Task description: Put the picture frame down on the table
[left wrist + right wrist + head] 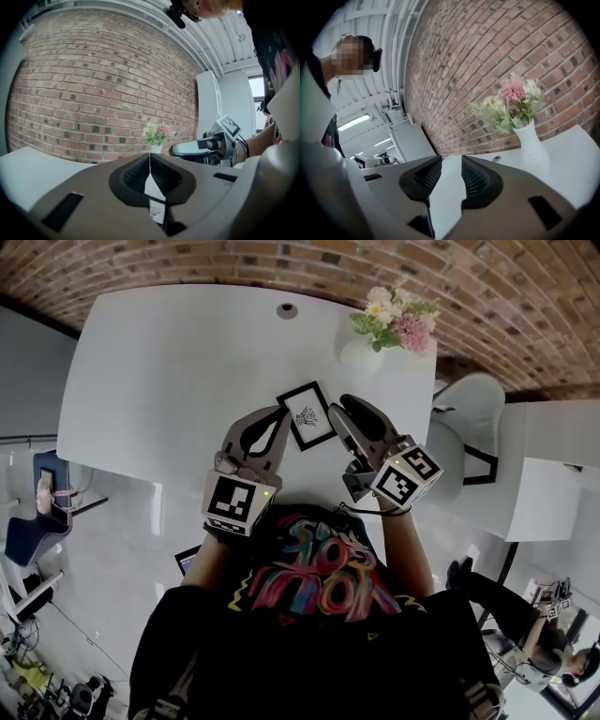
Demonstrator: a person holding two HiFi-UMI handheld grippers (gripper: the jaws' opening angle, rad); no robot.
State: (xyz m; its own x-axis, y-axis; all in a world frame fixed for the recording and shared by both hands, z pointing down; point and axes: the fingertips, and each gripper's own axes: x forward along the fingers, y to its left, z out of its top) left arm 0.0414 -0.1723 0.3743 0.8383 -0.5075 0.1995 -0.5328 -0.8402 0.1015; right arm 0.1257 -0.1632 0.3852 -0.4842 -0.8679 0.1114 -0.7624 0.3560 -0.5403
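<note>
The picture frame [307, 415] has a thin black border, a white mat and a small dark drawing. It sits over the near middle of the white table [169, 381], between my two grippers. My left gripper [280, 412] meets its left edge. In the left gripper view the pads are pressed together [150, 161], and a sliver of the picture frame [156, 212] shows in the slot below them. My right gripper [337, 405] is at the frame's right edge. In its own view the pads [451, 176] stand a little apart, with only white surface showing between them.
A white vase of pink and white flowers [361, 354] stands at the table's far right, close beyond the frame. A round cable hole [287, 310] lies at the far edge by the brick wall. A white chair [469, 427] and a second table [553, 493] are on the right.
</note>
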